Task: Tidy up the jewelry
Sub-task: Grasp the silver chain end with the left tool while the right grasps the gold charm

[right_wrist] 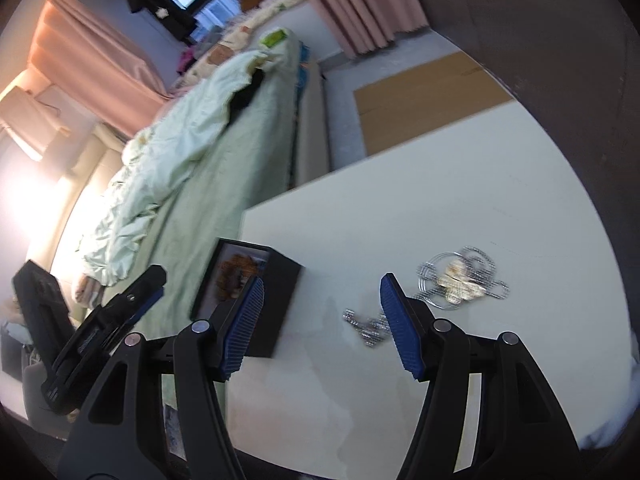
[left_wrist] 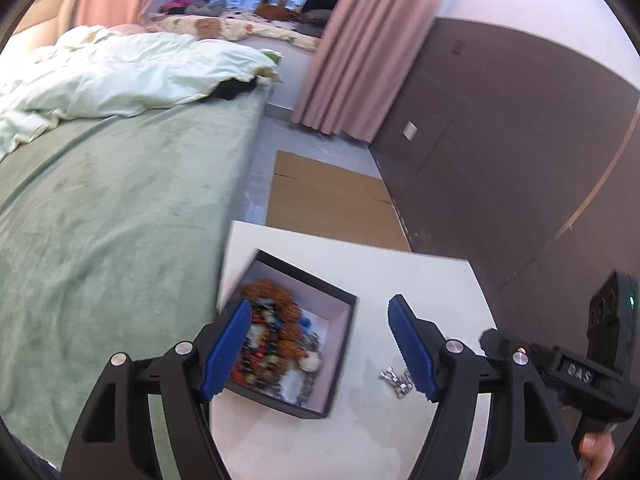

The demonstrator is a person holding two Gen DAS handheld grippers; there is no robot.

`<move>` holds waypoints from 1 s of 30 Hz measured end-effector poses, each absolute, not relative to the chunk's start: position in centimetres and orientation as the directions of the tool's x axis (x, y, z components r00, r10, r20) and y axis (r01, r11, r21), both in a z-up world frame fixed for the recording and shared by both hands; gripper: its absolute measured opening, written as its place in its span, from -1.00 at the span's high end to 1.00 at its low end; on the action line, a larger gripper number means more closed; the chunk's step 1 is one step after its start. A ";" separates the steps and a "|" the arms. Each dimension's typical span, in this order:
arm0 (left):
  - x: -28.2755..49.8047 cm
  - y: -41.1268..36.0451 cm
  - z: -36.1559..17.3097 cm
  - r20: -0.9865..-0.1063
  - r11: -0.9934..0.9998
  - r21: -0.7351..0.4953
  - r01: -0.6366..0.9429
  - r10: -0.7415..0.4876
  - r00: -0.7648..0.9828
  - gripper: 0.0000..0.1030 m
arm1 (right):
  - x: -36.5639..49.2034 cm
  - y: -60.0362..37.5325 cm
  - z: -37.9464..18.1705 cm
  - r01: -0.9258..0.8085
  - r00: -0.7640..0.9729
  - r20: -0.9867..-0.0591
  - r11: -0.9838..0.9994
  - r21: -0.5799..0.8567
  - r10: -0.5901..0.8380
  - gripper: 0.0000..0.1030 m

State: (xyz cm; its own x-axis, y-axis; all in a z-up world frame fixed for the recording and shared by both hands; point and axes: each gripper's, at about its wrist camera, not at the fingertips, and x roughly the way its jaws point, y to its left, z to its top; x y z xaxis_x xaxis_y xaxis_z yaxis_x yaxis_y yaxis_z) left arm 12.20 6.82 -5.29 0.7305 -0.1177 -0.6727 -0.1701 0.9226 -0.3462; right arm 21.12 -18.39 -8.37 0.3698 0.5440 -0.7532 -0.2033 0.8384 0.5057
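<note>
A black box [left_wrist: 342, 360] stands on the white table [left_wrist: 360, 272], filled with a tangle of jewelry [left_wrist: 280, 336]: orange-brown beads, coloured beads and silver chain. My left gripper [left_wrist: 320, 306] hovers open over it, nothing between its blue pads. A small silver chain piece [left_wrist: 396, 380] lies on the table right of the box. In the right wrist view my right gripper [right_wrist: 322, 280] stands open and empty above the table, between the box [right_wrist: 280, 300] and that silver piece [right_wrist: 368, 326]. A silver necklace with a pale pendant [right_wrist: 460, 276] lies further right.
A bed with a green blanket [left_wrist: 120, 220] and a pale duvet borders the table's left edge. Flat cardboard [left_wrist: 332, 204] lies on the floor beyond the table. A dark wall [left_wrist: 500, 140] runs along the right. A hand [left_wrist: 596, 448] holds the right gripper's handle.
</note>
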 end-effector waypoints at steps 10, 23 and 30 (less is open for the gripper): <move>13.6 1.7 -7.0 -0.702 0.937 -0.347 -0.039 -0.232 0.673 -0.15 | 21.2 -21.7 -9.7 -0.133 0.370 -0.814 0.893 0.431 0.448 -0.19; 15.4 -0.2 -9.8 -0.746 0.913 -0.405 -0.045 -0.301 0.594 0.27 | 23.4 -20.7 -13.2 -0.199 0.336 -0.900 0.955 0.220 0.277 0.51; 16.4 -1.7 -11.2 -0.764 0.908 -0.418 -0.038 -0.328 0.555 0.31 | 24.6 -19.4 -15.2 -0.230 0.321 -0.922 0.962 0.147 0.218 0.68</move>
